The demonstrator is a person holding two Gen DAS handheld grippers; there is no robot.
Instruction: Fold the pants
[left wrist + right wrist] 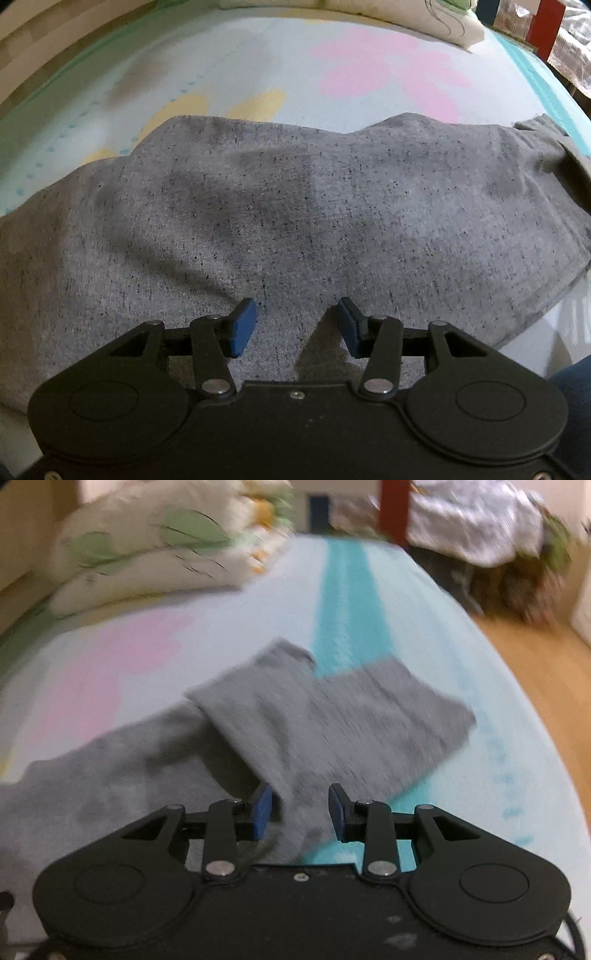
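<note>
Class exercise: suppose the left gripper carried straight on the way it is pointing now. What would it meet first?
Most likely the grey pants. The left gripper points down at the cloth, jaws apart with nothing between them, and the fabric fills the view ahead of the fingertips. How much of a gap remains is hard to judge.

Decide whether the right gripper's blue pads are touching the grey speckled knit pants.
Cannot tell. In the right wrist view the right gripper stands open with the grey pants between its jaws, but motion blur hides any contact.
</note>
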